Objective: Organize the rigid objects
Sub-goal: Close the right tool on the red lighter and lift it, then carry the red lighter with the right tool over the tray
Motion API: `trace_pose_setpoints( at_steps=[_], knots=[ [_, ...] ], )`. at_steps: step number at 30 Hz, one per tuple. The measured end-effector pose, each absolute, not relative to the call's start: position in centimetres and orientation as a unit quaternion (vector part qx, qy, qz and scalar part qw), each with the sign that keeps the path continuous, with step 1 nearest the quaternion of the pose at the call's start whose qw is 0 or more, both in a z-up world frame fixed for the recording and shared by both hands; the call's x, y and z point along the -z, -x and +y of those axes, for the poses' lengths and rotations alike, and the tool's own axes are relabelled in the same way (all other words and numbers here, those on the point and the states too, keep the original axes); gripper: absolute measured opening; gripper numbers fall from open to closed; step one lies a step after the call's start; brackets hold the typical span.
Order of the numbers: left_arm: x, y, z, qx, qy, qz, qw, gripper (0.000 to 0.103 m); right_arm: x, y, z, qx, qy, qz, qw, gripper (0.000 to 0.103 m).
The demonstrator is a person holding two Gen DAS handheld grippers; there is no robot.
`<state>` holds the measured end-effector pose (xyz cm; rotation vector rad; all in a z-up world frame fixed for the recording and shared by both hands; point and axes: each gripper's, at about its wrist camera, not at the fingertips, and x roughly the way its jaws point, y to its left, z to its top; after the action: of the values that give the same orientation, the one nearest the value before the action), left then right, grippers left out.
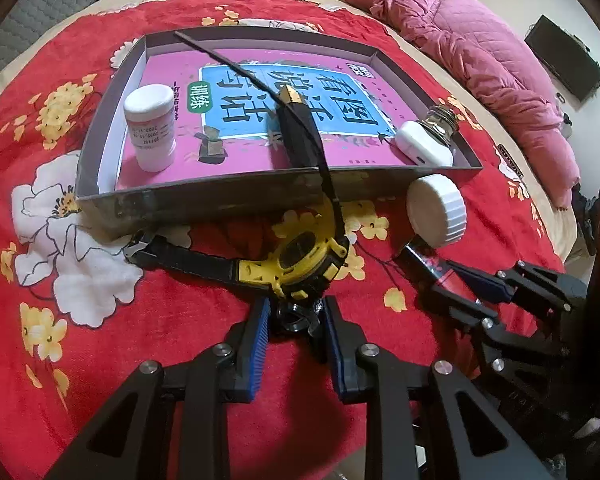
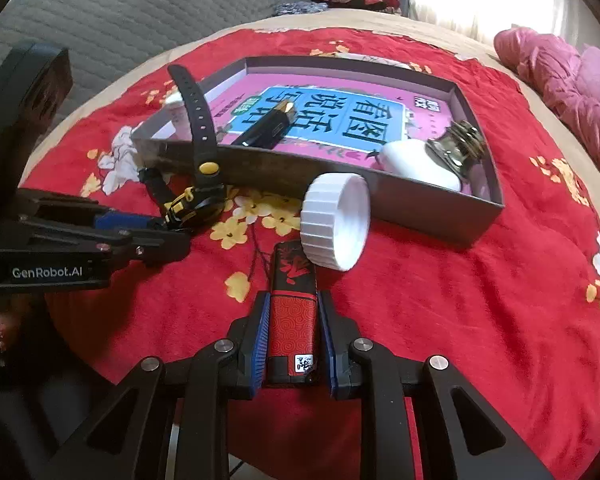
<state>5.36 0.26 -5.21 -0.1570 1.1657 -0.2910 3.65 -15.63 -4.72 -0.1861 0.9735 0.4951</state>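
The left gripper (image 1: 294, 322) points steeply downward, its blue-padded fingers (image 1: 258, 328) narrowed to a small gap and closed on the lower edge of a watch (image 1: 296, 256). The right gripper (image 2: 291, 332) tilts down at a similar angle, its jaws pressed flat against both sides of a red lighter (image 2: 292, 320) that runs lengthwise between the pads. The two grippers sit side by side, near each other.
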Motion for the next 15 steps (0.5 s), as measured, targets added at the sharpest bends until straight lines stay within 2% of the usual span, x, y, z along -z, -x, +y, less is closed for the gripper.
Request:
trace_pose_setpoints(
  at_steps=[15],
  knots=[
    [3.6, -3.8, -0.1, 0.146, 0.069, 0.538, 0.828, 0.026, 3.0, -2.3, -15.6, -0.274, 0.074, 0.435, 0.854, 0.023]
  ],
)
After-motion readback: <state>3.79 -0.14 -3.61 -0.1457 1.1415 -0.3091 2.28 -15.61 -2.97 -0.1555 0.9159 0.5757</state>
